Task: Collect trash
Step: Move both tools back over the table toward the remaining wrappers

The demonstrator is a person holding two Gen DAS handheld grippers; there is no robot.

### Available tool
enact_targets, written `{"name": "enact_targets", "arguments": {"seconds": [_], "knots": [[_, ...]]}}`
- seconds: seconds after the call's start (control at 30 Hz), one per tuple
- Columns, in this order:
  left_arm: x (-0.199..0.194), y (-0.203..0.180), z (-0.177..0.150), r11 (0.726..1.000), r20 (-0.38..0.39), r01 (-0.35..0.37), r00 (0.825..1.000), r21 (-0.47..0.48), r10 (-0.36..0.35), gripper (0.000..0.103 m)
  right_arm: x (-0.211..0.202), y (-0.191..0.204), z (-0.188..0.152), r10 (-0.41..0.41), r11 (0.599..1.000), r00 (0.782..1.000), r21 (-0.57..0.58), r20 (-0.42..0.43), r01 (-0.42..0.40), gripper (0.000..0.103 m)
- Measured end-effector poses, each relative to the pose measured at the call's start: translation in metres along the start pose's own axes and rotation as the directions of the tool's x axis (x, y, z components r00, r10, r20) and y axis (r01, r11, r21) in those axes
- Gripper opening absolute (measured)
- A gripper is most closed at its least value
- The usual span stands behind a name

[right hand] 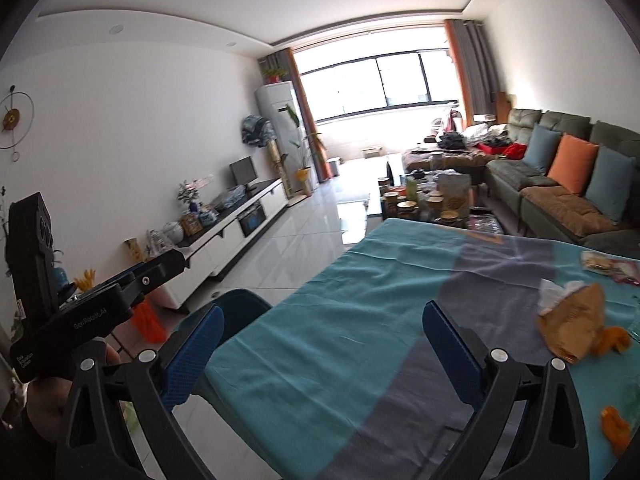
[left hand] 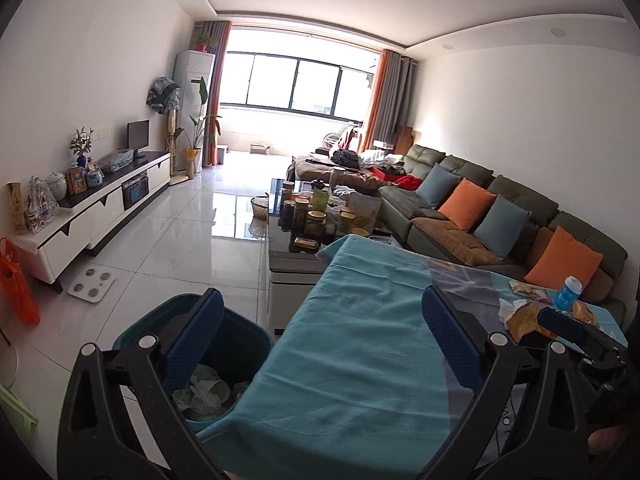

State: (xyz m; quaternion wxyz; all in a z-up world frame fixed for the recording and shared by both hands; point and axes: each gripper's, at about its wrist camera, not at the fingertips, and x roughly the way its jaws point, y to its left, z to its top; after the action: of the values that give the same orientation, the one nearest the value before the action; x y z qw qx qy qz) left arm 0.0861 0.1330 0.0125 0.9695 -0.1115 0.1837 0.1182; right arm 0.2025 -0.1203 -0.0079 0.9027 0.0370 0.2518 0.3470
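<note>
- Left wrist view: the left tool (left hand: 322, 334) hangs with its two blue fingers (left hand: 196, 336) spread wide and nothing between them, above the near left edge of a surface (left hand: 360, 344) covered by a teal and grey cloth.
- Just beside that edge, on the white tiled floor, stands a dark teal bin (left hand: 240, 344) holding crumpled white paper and a paper cup (left hand: 218, 388).
- At the far right of the surface lies the trash: a crumpled brown paper bag (left hand: 524, 316), white tissue (left hand: 512, 306), a snack wrapper (left hand: 528, 289) and a blue can (left hand: 567, 291) standing upright. The right tool's black body partly covers them.
- Right wrist view: the right tool (right hand: 322, 336) is also spread wide and empty, over the middle of the cloth.
- The brown bag (right hand: 572, 320) and tissue (right hand: 556, 292) lie to its right, with orange peel (right hand: 614, 340) touching the bag and another piece (right hand: 616, 424) nearer the camera.
- The bin's rim (right hand: 240, 300) shows behind the left finger.
</note>
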Motion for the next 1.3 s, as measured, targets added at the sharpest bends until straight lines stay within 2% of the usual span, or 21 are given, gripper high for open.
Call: {"name": "enact_targets", "arguments": {"seconds": [0.17,0.3,0.47,0.67,0.87,1.07,1.2,1.3], "knots": [[-0.004,-0.034,-0.012,0.995,-0.008,0.089,0.996,0.039,-0.088,0.098,-0.04,-0.01,-0.014,-0.107,0.994,0.993,0.032,0.052,0.106,0.096],[-0.004,-0.058,-0.025,0.987,-0.026,0.145,0.989,0.075,-0.143,0.098,-0.069,-0.024,-0.027,-0.209,0.977,0.975,0.064,0.073,0.205,0.096],[0.003,-0.084,-0.04,0.97,-0.071,0.219,0.975,0.102,-0.212,0.098,-0.102,-0.037,-0.048,-0.33,0.942,0.94,0.105,0.092,0.32,0.096],[0.0,-0.117,-0.049,0.944,-0.073,0.284,0.959,0.169,-0.275,0.098,-0.131,-0.054,-0.066,-0.435,0.895,0.893,0.168,0.116,0.414,0.096],[0.006,-0.143,-0.049,0.929,-0.086,0.303,0.953,0.21,-0.292,0.098,-0.149,-0.08,-0.075,-0.505,0.852,0.857,0.212,0.099,0.478,0.096],[0.038,-0.176,-0.044,0.913,-0.127,0.328,0.944,0.242,-0.305,0.098,-0.158,-0.122,-0.076,-0.561,0.808,0.826,0.257,0.06,0.53,0.096],[0.065,-0.204,-0.042,0.896,-0.16,0.362,0.93,0.258,-0.33,0.098,-0.157,-0.149,-0.073,-0.591,0.78,0.806,0.273,0.023,0.564,0.096],[0.087,-0.226,-0.043,0.88,-0.193,0.392,0.917,0.27,-0.349,0.097,-0.151,-0.165,-0.07,-0.599,0.768,0.801,0.278,-0.01,0.577,0.096]]}}
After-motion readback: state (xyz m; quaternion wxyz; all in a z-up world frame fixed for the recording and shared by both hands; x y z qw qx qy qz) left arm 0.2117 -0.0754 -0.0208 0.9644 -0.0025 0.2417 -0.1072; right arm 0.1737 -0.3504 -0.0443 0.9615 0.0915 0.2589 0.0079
